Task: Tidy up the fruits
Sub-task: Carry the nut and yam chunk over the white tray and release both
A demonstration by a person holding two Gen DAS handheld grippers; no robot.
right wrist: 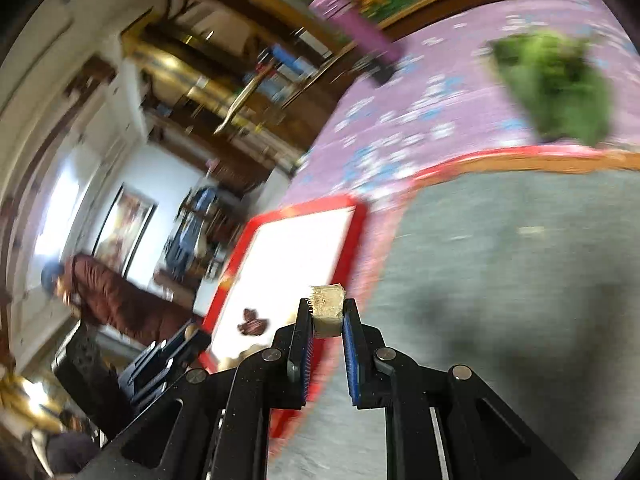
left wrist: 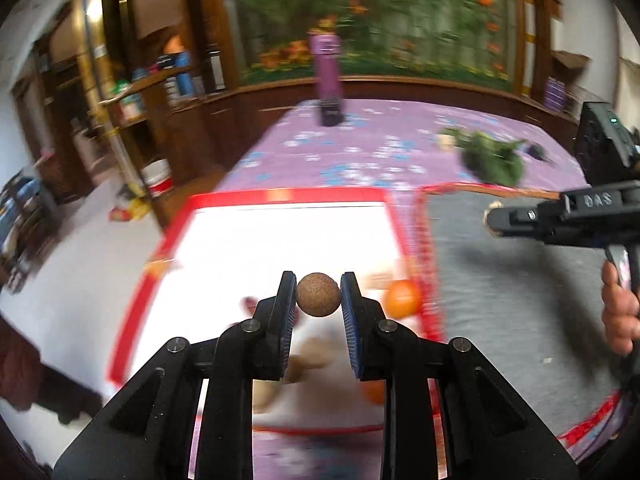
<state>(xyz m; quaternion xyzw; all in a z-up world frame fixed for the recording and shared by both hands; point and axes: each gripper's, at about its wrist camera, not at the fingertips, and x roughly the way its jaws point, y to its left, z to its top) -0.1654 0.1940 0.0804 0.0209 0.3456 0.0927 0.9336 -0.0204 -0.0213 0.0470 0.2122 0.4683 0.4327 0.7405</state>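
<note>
My left gripper is shut on a round brown fruit and holds it above a white tray with a red rim. An orange lies in the tray by its right rim, a second orange nearer, and blurred pale fruits sit under the fingers. My right gripper is shut on a pale tan stubby piece, held over the right edge of the tray. A dark brown item lies in the tray. The right gripper also shows in the left wrist view.
A grey mat with red trim lies right of the tray on a purple flowered cloth. Green leafy vegetables sit at the mat's far edge. A purple bottle stands at the back. Shelves line the left wall.
</note>
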